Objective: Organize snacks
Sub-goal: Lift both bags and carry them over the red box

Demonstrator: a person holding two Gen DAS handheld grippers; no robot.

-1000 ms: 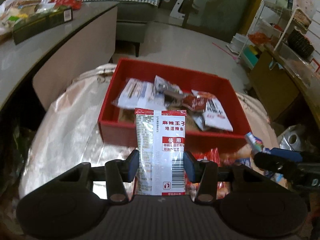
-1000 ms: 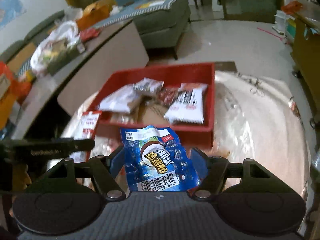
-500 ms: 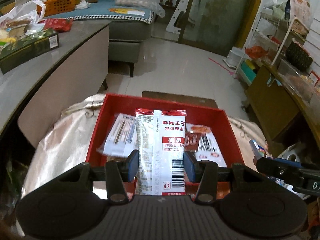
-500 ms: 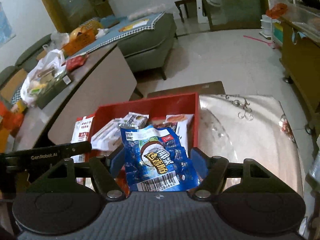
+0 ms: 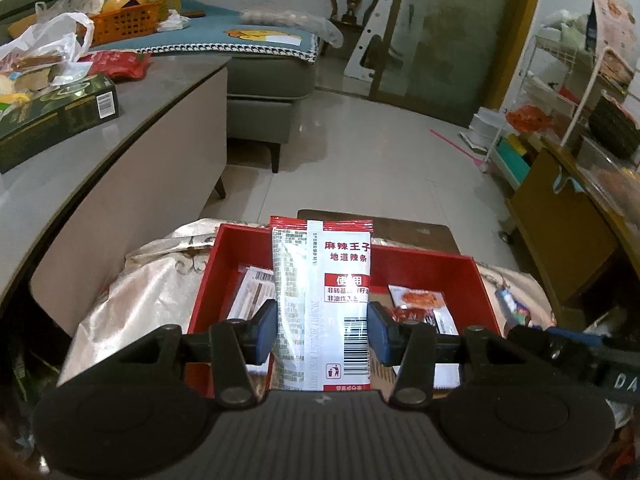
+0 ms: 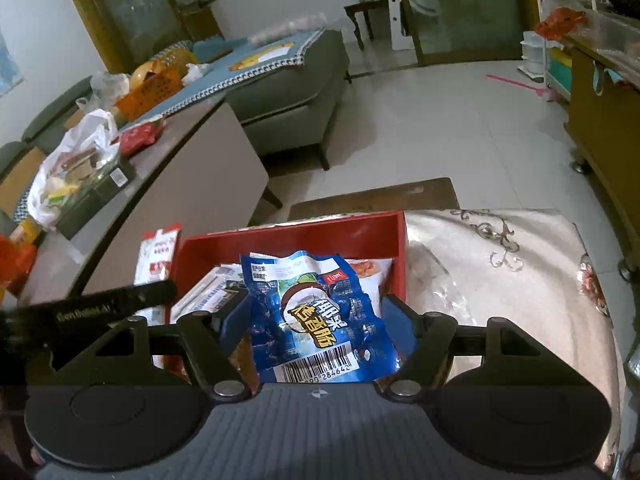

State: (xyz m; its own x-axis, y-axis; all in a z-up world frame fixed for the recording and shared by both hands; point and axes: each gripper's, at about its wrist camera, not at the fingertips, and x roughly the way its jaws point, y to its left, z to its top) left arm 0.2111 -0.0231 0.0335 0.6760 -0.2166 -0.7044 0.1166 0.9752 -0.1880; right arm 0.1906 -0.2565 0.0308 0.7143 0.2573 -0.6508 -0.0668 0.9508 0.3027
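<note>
My left gripper [image 5: 322, 334] is shut on a tall white and red snack packet [image 5: 320, 304] and holds it upright over the red tray [image 5: 424, 258]. My right gripper [image 6: 316, 326] is shut on a blue snack bag [image 6: 316, 312] and holds it over the same red tray [image 6: 292, 236]. Several snack packets lie in the tray, among them a white barcode packet [image 5: 252, 292] and a red and white one [image 5: 418, 300]. The left gripper [image 6: 92, 310] with its packet [image 6: 154, 256] shows at the left of the right wrist view.
The tray stands on a low table under a pale patterned cloth [image 6: 500, 280]. A grey counter [image 5: 80, 148] at the left carries a dark green box [image 5: 56, 116] and bags. A sofa [image 5: 264, 76] stands behind, a wooden cabinet [image 5: 560, 220] at the right.
Both grippers have risen and moved forward over the tray with their packets still held. The tray now sits lower and nearer in both views.
</note>
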